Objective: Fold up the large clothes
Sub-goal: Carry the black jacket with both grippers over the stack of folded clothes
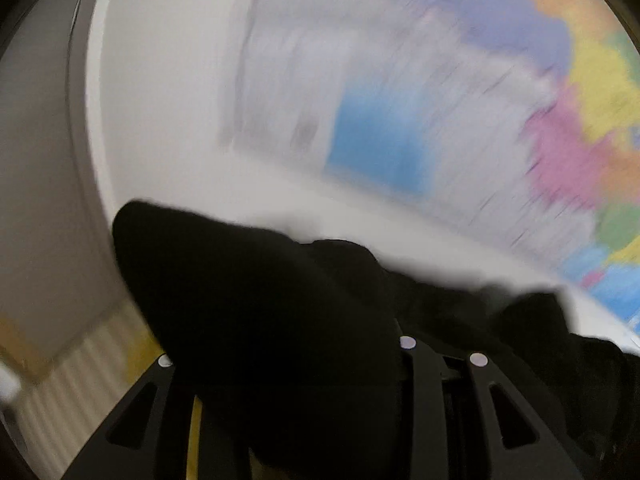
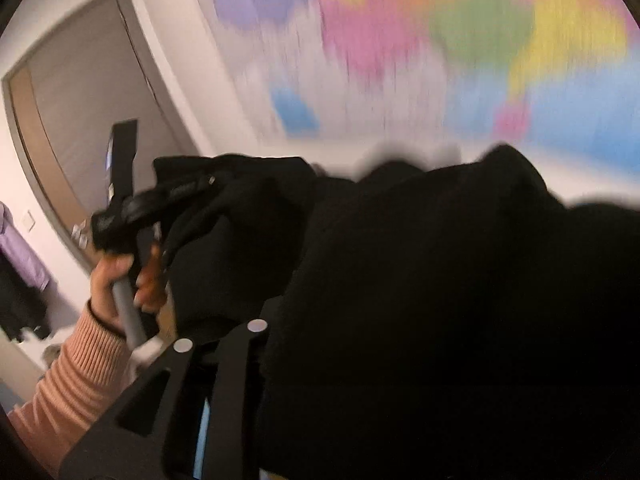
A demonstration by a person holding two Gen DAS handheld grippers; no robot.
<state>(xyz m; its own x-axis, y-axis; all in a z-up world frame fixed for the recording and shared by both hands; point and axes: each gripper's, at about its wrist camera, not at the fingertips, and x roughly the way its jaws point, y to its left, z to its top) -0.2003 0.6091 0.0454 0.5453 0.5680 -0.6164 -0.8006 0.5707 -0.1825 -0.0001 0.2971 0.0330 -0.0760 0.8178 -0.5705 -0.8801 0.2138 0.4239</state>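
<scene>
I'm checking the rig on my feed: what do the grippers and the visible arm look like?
Both the left gripper and the right gripper have flat black fingers with long cut-out slots and small round silver studs near the tips. The hand on a grey handle wears a ribbed peach sleeve.

A large black garment (image 1: 256,320) of thick, matte fabric fills the lower half of both wrist views. It is bunched and rumpled, not folded, with rounded humps along its upper edge. In the right wrist view the same cloth (image 2: 440,300) is lifted in front of a wall. No surface beneath it shows.
</scene>
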